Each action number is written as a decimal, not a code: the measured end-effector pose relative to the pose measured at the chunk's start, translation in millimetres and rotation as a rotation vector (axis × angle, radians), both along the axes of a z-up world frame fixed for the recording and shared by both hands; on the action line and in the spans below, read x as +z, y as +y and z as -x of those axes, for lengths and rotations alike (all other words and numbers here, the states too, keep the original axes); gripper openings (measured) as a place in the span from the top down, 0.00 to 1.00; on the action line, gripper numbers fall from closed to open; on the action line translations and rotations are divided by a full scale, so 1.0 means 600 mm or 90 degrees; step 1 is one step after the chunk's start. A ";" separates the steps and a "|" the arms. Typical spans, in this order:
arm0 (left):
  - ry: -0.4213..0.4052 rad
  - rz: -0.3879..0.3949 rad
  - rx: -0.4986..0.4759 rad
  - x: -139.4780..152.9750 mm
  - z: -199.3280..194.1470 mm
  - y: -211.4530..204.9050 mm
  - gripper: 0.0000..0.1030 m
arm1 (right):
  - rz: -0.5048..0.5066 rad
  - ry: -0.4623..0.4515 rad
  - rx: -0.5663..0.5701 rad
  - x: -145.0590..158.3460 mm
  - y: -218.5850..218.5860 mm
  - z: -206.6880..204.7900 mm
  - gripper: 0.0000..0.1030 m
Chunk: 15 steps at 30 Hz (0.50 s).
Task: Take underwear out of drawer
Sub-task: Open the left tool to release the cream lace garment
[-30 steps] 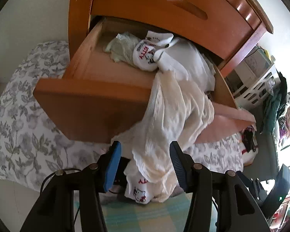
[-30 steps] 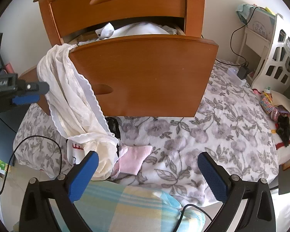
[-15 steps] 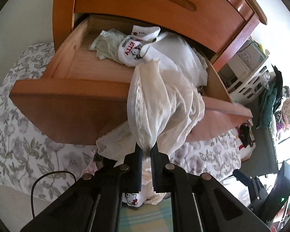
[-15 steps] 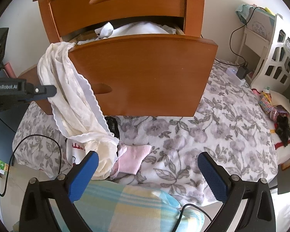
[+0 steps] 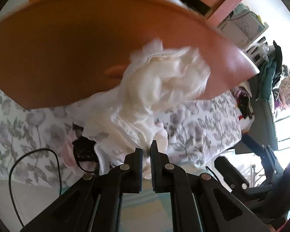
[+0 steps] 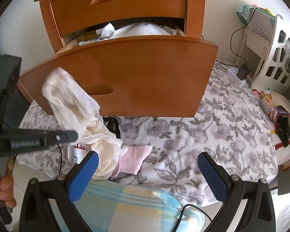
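The open drawer [image 6: 137,73] held white clothes [image 6: 137,31] heaped toward its back. The cream underwear [image 5: 164,81] was outside it, in front of the drawer's wooden face above the floral bed [image 6: 212,125], its length running from a bunched upper end down to the left gripper [image 5: 147,152], which was clamped on its lower end. The right gripper [image 6: 147,166] stood wide apart with nothing between its pads, over the bed beside a pile of garments [image 6: 106,154].
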<state>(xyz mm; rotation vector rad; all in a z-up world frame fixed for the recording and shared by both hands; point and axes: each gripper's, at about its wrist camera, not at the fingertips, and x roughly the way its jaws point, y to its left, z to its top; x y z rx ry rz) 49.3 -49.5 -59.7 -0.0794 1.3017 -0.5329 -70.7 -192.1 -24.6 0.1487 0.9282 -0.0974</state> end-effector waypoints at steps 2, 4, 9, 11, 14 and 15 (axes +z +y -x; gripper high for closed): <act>0.002 -0.001 -0.001 0.000 0.002 0.000 0.93 | -0.001 -0.001 -0.003 0.001 -0.003 0.000 0.00; 0.000 0.000 0.001 0.003 0.001 0.001 0.93 | -0.001 -0.001 -0.004 0.001 -0.003 0.000 0.00; -0.005 0.000 0.017 0.012 -0.004 0.013 0.93 | -0.001 -0.003 -0.001 0.002 0.000 -0.001 0.00; -0.006 -0.004 0.024 0.013 -0.006 0.017 0.92 | -0.001 -0.002 0.000 0.002 0.000 -0.001 0.00; -0.006 -0.006 0.036 0.016 -0.008 0.026 0.68 | -0.001 -0.004 -0.002 0.003 -0.001 0.000 0.00; -0.008 -0.008 0.042 0.018 -0.008 0.029 0.48 | -0.001 -0.004 -0.002 0.003 -0.001 0.000 0.00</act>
